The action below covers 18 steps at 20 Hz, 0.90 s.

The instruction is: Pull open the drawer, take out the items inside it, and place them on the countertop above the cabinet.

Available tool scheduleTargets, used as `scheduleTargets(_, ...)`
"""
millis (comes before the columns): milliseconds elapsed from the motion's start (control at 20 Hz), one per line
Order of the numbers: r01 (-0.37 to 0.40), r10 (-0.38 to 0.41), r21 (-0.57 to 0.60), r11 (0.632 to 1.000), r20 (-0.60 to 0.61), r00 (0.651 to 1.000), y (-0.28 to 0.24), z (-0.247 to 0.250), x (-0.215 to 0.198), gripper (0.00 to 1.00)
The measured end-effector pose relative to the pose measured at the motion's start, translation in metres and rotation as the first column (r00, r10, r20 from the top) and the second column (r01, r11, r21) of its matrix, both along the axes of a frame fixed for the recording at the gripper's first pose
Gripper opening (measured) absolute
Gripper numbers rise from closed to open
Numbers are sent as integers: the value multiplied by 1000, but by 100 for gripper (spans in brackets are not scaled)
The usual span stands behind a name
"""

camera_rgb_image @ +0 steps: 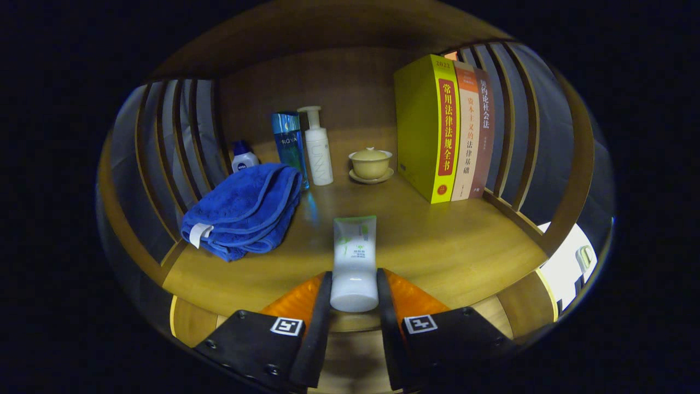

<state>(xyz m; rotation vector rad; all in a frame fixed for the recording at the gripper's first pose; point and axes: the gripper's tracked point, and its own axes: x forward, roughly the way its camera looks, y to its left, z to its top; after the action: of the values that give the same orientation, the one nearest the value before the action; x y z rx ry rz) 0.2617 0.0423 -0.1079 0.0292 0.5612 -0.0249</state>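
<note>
My gripper (354, 284) is shut on a white squeeze tube (355, 257) with a pale green end, holding it by its cap end. The tube points forward from between the fingers, over the front part of the wooden countertop (437, 246). I cannot tell whether the tube rests on the wood or hangs just above it. The drawer lies out of sight.
A folded blue towel (243, 210) lies left of the tube. Behind it stand a small blue-capped bottle (244, 157), a tall blue bottle (289, 143) and a white pump bottle (318, 146). A lidded yellow cup (371, 163) sits at the back. Three books (445, 128) stand to the right. Slatted wooden sides enclose the shelf.
</note>
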Motion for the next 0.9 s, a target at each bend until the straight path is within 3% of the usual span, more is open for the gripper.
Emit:
scheduleTargets(200, -2, 2, 0, 1000, -10, 1000, 2, 0, -2, 73)
scheduleTargets(300, -8, 8, 3, 1000, -12, 1000, 5, -1, -3, 88)
scheduleTargets(500, 10, -10, -11, 1000, -7, 1000, -1, 3, -8, 97)
scheduleTargets(650, -12, 12, -18, 1000, 41, 999, -1, 21, -16, 97)
scheduleTargets(750, -31, 36, -38, 999, 142, 989, 1, 53, -27, 97)
scheduleTargets(900, -84, 97, -54, 995, 317, 943, 15, 110, -58, 97)
